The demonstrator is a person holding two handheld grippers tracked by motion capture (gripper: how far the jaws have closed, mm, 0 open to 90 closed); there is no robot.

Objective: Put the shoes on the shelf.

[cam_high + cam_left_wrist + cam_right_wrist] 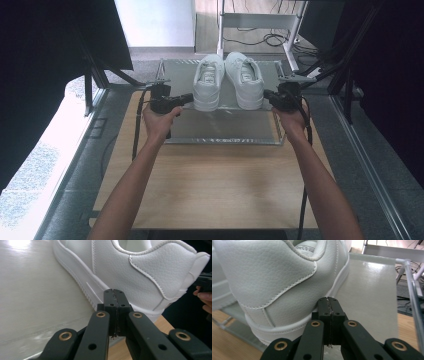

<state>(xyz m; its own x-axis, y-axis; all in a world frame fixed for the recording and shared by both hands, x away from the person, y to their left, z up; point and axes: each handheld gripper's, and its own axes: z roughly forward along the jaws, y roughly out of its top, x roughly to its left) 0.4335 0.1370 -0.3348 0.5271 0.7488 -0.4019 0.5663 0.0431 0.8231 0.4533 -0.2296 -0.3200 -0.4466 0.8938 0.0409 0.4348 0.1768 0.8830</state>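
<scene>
On the grey tray [225,130], two white shoes [209,82] [245,80] sit side by side; left gripper [189,98] and right gripper [266,93], both closed and empty, flank them at the heels—approach step; next, probably nudge them inward.

Two shoes, left shoe [208,82] and right shoe [245,80], sit side by side and touching on the tray [225,127], no gap between them. Left gripper [186,98] is at the left shoe's outer heel, right gripper [268,94] at the right shoe's, both with jaws pressed together. Near half of tray is bare. Table [215,185] in front is open. Dark frames [95,75] flank both sides.
</scene>
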